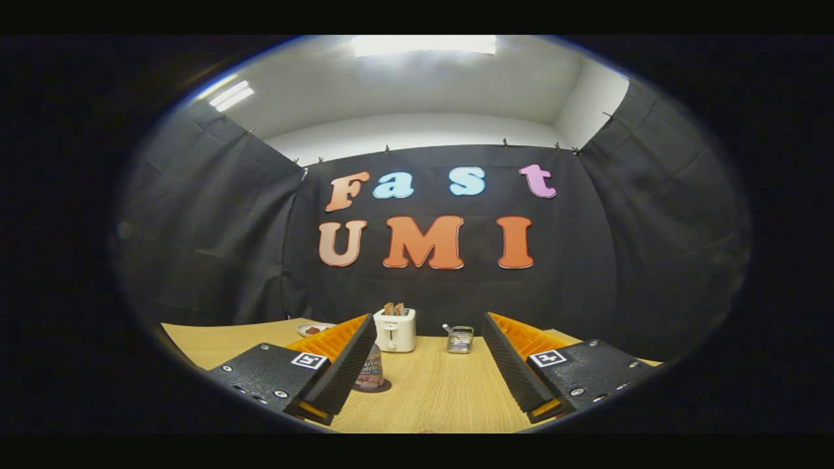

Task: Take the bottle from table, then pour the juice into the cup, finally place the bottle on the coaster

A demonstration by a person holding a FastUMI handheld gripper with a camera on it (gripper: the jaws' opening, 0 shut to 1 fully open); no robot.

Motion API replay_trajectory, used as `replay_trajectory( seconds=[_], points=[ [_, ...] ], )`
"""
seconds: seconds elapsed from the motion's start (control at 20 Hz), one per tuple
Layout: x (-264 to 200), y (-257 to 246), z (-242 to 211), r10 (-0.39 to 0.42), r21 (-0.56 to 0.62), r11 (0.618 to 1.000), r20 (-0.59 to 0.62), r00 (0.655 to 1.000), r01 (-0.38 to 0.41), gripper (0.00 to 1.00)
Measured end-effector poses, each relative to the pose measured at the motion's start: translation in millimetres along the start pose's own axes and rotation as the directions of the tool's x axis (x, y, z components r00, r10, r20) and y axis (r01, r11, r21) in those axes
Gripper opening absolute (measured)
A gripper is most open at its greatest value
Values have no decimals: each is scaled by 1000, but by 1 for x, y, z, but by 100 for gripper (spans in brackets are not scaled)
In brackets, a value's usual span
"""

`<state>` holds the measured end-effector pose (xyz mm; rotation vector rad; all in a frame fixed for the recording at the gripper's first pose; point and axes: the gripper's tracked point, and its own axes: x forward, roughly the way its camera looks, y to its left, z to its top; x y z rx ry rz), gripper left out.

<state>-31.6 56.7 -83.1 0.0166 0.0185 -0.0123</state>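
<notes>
Wooden table (443,391) bare between fingers. Gripper (423,365) spread wide, holding nothing. Bottle (373,371) upright on dark coaster (384,387), partly behind left finger, nearer than toaster (395,329): probably set down, task near done.

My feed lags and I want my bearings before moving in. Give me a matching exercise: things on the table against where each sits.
Things:
1. toaster
2. bottle
3. metal rack
4. plate

Places:
A. partly hidden behind the left finger, standing on a dark coaster
B. beyond the left finger, left of the toaster
C. farthest back, ahead of the gap between the fingers
D. just right of the toaster

Pairs: 1-C, 2-A, 3-D, 4-B.

The gripper is open and holds nothing.
</notes>
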Motion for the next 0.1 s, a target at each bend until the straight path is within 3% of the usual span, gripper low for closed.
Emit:
replay_trajectory(
  seconds=[0.1],
  points=[
    [2, -1, 1, -9, -1, 1000, 10, 1000, 9, 97]
  ],
)
